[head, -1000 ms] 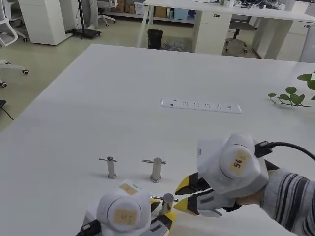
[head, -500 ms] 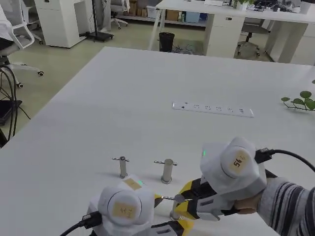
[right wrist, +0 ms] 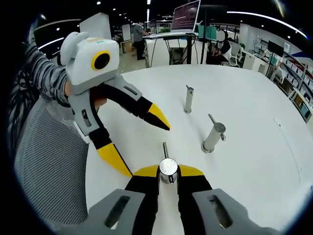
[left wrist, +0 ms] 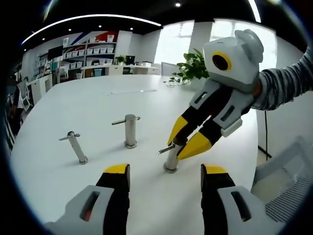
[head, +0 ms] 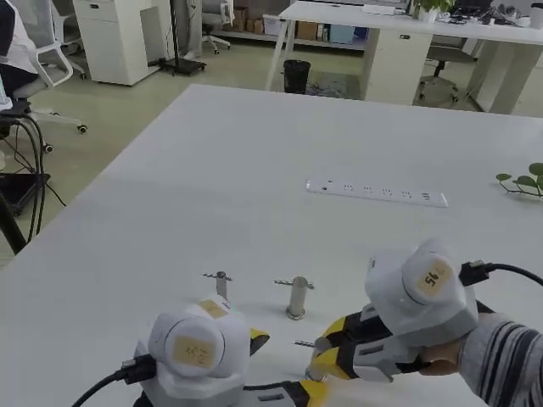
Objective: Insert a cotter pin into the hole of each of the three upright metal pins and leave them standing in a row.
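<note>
Now the right gripper [right wrist: 168, 172] pinches the near pin [left wrist: 171, 159], the left gripper [left wrist: 166, 170] gapes open, and a jerky release could topple it.

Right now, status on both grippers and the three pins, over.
Left gripper open, holding nothing. Right gripper shut on near pin, cotter pin through it. Middle pin and far pin upright, both pinned. No obstruction seen.

Open-plan office, white furniture, pale floor [head: 102, 119].
A broad white counter [head: 254, 170] carries a power strip [head: 376, 192] toward its far edge and a leafy plant [head: 524, 181] at its right edge. Beyond it stand a black bin [head: 296, 75], white desks [head: 356, 14], a cabinet [head: 119, 42] and an office chair [head: 47, 51].
</note>
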`<state>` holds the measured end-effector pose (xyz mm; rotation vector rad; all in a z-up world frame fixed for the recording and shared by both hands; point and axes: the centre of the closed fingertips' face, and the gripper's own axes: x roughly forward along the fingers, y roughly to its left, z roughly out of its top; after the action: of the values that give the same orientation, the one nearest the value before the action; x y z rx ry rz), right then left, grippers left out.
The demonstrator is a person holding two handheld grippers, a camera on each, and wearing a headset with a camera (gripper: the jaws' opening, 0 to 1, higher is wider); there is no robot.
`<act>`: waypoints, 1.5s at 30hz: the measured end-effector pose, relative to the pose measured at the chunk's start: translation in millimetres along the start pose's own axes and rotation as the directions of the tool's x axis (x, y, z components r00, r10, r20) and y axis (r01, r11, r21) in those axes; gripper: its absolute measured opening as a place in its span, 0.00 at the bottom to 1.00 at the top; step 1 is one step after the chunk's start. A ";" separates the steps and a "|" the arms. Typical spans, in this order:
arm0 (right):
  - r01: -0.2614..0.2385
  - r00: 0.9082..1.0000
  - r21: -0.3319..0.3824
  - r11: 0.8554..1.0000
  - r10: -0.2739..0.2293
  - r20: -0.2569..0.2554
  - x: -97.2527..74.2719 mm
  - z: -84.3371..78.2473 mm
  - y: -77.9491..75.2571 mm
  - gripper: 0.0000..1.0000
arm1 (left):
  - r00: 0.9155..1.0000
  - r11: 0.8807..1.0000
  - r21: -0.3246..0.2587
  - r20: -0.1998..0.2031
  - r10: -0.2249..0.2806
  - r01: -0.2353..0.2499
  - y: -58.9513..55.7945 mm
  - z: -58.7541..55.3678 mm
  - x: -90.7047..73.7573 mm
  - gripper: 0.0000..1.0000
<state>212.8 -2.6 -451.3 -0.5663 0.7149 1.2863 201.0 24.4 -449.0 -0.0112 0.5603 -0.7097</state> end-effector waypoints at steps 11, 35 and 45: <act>0.041 0.999 0.003 0.999 -0.041 -0.024 -21.3 -3.4 -34.3 0.08 | 0.998 1.000 -0.009 0.049 0.025 -0.025 15.1 15.2 -22.7 0.64; 0.071 0.993 0.006 0.997 -0.070 -0.094 -26.0 -21.0 -82.4 0.08 | 0.995 0.994 0.054 0.042 0.090 -0.092 45.0 19.0 -54.3 0.70; 0.060 0.993 -0.002 0.998 -0.060 -0.105 -26.5 -23.6 -87.8 0.08 | 0.994 0.994 0.046 0.053 0.096 -0.099 50.2 22.6 -58.4 0.74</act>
<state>291.8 -54.8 -448.3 -0.6536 0.7802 1.2068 206.8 95.0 -411.3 0.0428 0.4912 -0.6260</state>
